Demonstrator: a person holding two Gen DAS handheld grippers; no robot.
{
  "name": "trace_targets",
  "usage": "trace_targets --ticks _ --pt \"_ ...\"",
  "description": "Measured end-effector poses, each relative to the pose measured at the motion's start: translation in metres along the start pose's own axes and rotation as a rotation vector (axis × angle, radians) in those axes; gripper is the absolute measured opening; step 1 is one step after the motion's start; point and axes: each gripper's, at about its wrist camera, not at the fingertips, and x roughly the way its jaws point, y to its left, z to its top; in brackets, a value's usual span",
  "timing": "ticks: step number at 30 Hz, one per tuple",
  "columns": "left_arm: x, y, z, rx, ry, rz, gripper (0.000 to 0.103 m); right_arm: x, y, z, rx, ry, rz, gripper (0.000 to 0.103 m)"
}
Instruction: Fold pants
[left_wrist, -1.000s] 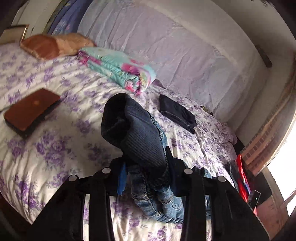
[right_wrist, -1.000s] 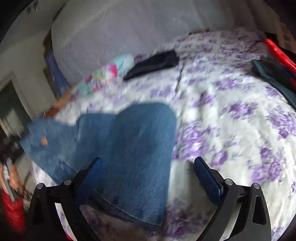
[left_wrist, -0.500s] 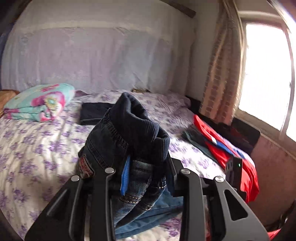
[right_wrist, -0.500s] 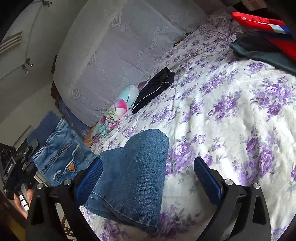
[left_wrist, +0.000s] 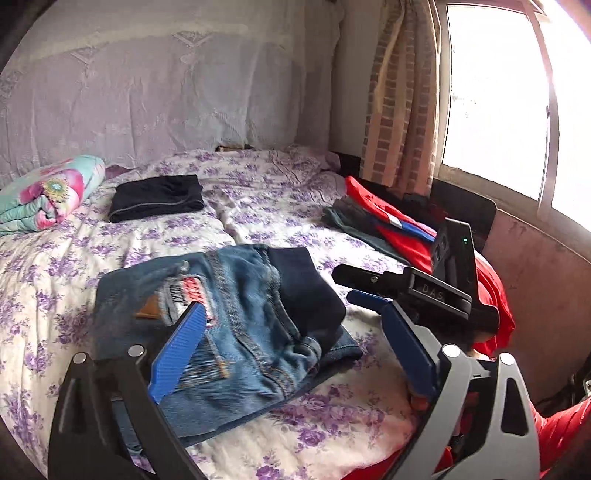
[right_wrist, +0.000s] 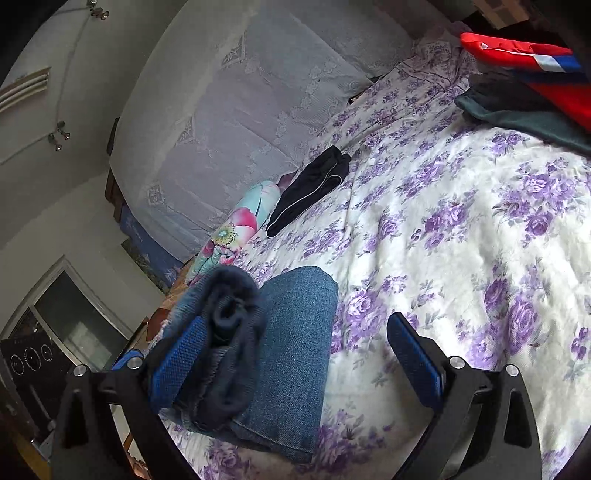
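The blue jeans (left_wrist: 236, 325) lie folded in a compact stack on the floral bedspread (left_wrist: 258, 206), dark waistband on top at the right. My left gripper (left_wrist: 291, 350) is open just above their near edge, holding nothing. In the right wrist view the jeans (right_wrist: 284, 354) lie low left with the dark waistband bunched on top. My right gripper (right_wrist: 295, 354) is open, its left pad against the waistband. The right gripper also shows in the left wrist view (left_wrist: 373, 291), right of the jeans.
A folded dark garment (left_wrist: 157, 197) and a rolled floral blanket (left_wrist: 44, 192) lie at the bed's far side. Red and dark green clothes (left_wrist: 391, 225) are piled at the right edge by the window. A white-covered headboard (left_wrist: 166, 85) stands behind.
My left gripper held the bunched jeans up, swung them right and laid them down, then opened. The right gripper stayed open beside the fold.
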Motion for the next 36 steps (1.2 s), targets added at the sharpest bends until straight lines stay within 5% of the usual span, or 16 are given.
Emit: trace_targets --ticks 5,7,10,15,17,18,19,22,28,33,36 --pt "-0.023 0.032 -0.010 -0.071 -0.013 0.102 0.093 -0.009 0.002 -0.001 0.005 -0.038 0.012 0.097" --pt "-0.034 0.058 -0.020 -0.140 -0.005 0.155 0.093 -0.015 0.009 0.000 0.003 -0.059 0.002 0.086" --pt "-0.049 0.099 -0.037 -0.257 0.009 0.203 0.093 -0.007 0.028 0.000 -0.029 0.017 0.067 0.080" --pt "-0.044 0.149 -0.071 -0.417 0.056 0.223 0.099 0.031 0.049 -0.011 -0.053 0.160 0.043 0.081" --pt "-0.031 0.163 -0.087 -0.496 0.062 0.146 0.099 0.040 0.057 -0.015 -0.111 0.161 -0.010 0.082" --pt "-0.031 0.162 -0.090 -0.492 0.034 0.135 0.099 0.040 0.064 -0.017 -0.152 0.150 -0.029 0.077" --pt "-0.031 0.160 -0.090 -0.459 0.029 0.148 0.099 0.040 0.071 -0.017 -0.187 0.148 -0.017 0.049" --pt "-0.031 0.156 -0.089 -0.443 0.025 0.157 0.099 0.029 0.088 -0.010 -0.232 0.110 -0.001 0.030" --pt "-0.050 0.147 -0.076 -0.457 -0.001 0.173 0.098 0.027 0.073 -0.004 -0.266 0.118 -0.103 0.028" --pt "-0.056 0.118 -0.032 -0.297 -0.028 0.181 0.098 0.028 0.037 -0.002 -0.114 0.154 -0.052 0.048" --pt "-0.045 0.093 -0.010 -0.177 -0.027 0.202 0.098 0.008 0.060 0.006 -0.187 0.033 -0.172 0.052"
